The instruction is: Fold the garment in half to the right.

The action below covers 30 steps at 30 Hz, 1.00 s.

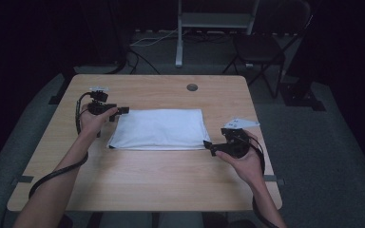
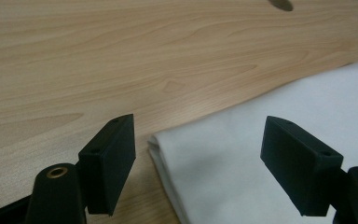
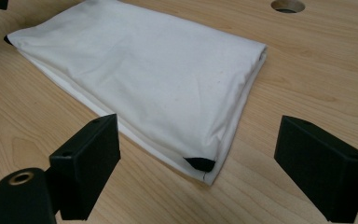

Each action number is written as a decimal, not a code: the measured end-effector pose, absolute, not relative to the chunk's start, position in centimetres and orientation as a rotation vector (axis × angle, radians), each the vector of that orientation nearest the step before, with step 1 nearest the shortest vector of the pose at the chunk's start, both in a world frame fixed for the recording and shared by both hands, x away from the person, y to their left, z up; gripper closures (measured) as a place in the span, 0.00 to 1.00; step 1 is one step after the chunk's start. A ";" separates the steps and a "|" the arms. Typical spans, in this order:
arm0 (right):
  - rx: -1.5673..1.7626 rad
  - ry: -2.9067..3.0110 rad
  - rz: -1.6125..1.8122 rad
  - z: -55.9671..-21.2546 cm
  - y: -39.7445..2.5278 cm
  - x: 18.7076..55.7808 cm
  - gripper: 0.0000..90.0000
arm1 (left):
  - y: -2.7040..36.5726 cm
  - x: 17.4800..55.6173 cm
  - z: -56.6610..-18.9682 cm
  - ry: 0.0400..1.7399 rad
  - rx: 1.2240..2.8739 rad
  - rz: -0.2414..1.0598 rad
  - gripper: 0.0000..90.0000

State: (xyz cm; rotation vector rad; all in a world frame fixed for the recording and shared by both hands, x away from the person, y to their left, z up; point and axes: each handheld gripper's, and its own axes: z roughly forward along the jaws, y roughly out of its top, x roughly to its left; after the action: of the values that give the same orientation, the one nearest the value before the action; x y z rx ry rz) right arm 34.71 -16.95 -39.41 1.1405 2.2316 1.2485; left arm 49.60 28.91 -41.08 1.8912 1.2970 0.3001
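A folded white cloth (image 1: 159, 129) lies flat in the middle of the wooden table (image 1: 171, 180). My left gripper (image 1: 120, 111) is open at the cloth's far left corner. In the left gripper view that corner of the cloth (image 2: 279, 107) sits low between the spread jaws of the left gripper (image 2: 200, 149). My right gripper (image 1: 210, 146) is open at the cloth's near right corner. In the right gripper view the cloth (image 3: 144, 70) ends in a small black tab (image 3: 199, 163), which lies between the jaws of the right gripper (image 3: 200, 156). Neither gripper holds anything.
A round cable hole (image 1: 192, 87) is in the table behind the cloth. Beyond the table stand a dark chair (image 1: 261, 47) and a metal stand (image 1: 179, 33), with cables on the floor. Bare wood surrounds the cloth on all sides.
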 end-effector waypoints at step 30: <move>0.917 2.385 1.227 -37.8 -10.0 36.1 0.15 | 28.7 51.5 -42.9 1.361 1.928 0.262 0.69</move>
State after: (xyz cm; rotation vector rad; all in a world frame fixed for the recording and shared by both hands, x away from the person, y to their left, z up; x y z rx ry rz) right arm 36.12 -9.96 -37.78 0.9170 2.3845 1.2265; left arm 51.46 28.68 -42.88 1.9280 1.3608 0.2623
